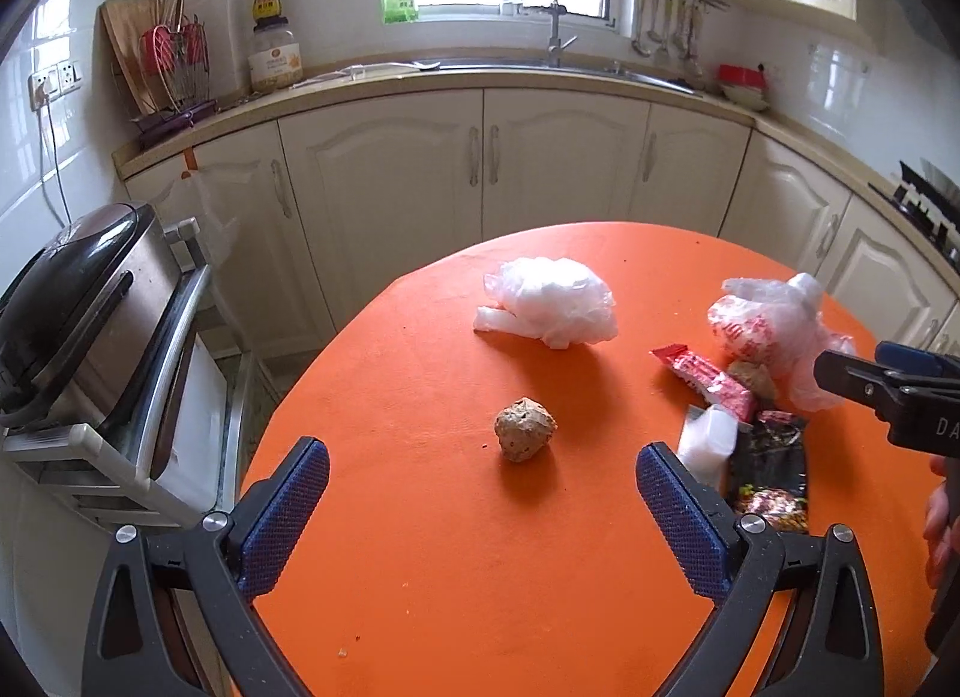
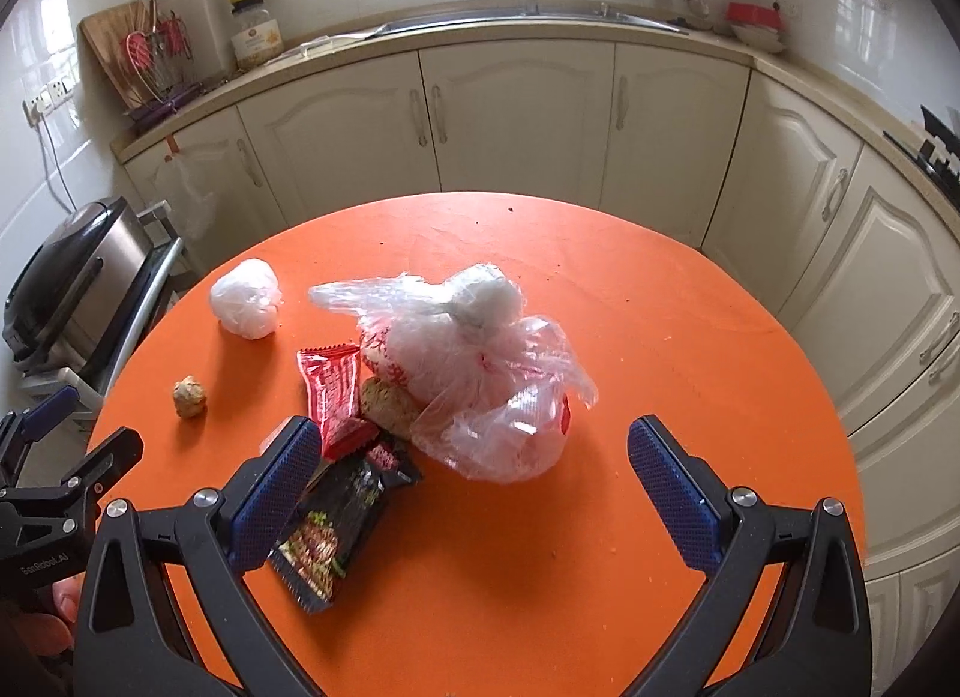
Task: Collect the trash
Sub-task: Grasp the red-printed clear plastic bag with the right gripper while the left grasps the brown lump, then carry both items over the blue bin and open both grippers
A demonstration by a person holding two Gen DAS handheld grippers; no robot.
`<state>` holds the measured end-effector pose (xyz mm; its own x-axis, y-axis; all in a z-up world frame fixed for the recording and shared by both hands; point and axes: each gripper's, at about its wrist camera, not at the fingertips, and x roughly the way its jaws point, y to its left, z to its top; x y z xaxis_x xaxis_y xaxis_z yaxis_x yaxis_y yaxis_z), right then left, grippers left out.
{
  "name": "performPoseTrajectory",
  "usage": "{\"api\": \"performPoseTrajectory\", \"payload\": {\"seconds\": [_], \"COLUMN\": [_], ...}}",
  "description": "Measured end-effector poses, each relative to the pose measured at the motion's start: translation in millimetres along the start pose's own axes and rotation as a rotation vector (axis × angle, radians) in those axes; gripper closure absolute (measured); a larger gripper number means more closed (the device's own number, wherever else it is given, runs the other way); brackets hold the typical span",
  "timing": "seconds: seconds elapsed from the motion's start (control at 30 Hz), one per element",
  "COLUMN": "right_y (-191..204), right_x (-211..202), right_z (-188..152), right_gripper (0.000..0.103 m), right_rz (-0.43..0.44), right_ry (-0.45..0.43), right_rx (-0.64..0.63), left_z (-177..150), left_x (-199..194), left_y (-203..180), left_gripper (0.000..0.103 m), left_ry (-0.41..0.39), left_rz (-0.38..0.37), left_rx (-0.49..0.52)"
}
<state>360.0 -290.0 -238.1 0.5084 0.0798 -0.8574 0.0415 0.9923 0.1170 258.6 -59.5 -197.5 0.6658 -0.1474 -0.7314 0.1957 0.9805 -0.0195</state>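
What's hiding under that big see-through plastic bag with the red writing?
A brown lump pokes out from under the plastic bag, beside the red wrapper. White crumpled stuff shows through the bag. The rest of the lump is covered, so I can't tell what it is.

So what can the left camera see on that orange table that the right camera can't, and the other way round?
Only the left view shows a small white packet beside the black wrapper; in the right view a finger hides that spot. Only the right view shows the clear bag whole. Both show the brown lump, white wad, red wrapper, black wrapper and table. Both hand-held grippers, left and right, are open.
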Motion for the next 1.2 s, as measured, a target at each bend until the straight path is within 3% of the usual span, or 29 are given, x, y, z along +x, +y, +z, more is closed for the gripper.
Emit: {"api": "performPoseTrajectory", "payload": {"seconds": [0.3, 0.33, 0.37, 0.4, 0.43, 0.5, 0.53, 0.6, 0.83, 1.2], "right_y": [-0.3, -0.4, -0.4, -0.5, -0.8, -0.8, -2.1, -7.0, -25.5, -42.8], "right_x": [52.8, 58.5, 58.5, 62.4, 62.7, 56.6, 53.7, 45.6, -2.0, -87.2], "right_z": [22.6, 22.2, 22.2, 21.0, 19.3, 15.1, 13.7, 10.0, -11.2, -54.0], "right_gripper": [0.004, 0.011, 0.027, 0.030, 0.033, 0.042, 0.046, 0.048, 0.049, 0.049], "right_rz": [0.041, 0.062, 0.062, 0.074, 0.083, 0.101, 0.109, 0.115, 0.122, 0.132], "right_ry": [0.071, 0.083, 0.083, 0.096, 0.093, 0.069, 0.063, 0.049, -0.014, -0.099], "right_rx": [-0.030, -0.020, -0.020, -0.012, -0.005, 0.005, 0.012, 0.032, 0.084, 0.136], "left_z": [42.4, 47.8, 51.2, 53.9, 56.1, 64.9, 69.3, 77.7, 100.2, 121.6], "left_x": [82.7, 91.2, 99.0, 105.6, 107.7, 115.8, 119.2, 126.0, 142.3, 108.3], "left_y": [-12.3, -12.8, -12.8, -12.7, -12.6, -16.0, -17.5, -20.0, -14.4, -28.9], "left_gripper": [0.006, 0.015, 0.021, 0.034, 0.038, 0.054, 0.067, 0.081, 0.081, 0.081], "left_ry": [0.069, 0.078, 0.091, 0.105, 0.096, 0.089, 0.085, 0.083, 0.057, -0.054], "left_rz": [-0.030, -0.037, -0.051, -0.065, -0.053, -0.053, -0.054, -0.086, -0.123, -0.172], "left_rx": [0.013, 0.006, -0.001, -0.006, 0.001, 0.017, 0.023, 0.021, -0.015, 0.009]}}
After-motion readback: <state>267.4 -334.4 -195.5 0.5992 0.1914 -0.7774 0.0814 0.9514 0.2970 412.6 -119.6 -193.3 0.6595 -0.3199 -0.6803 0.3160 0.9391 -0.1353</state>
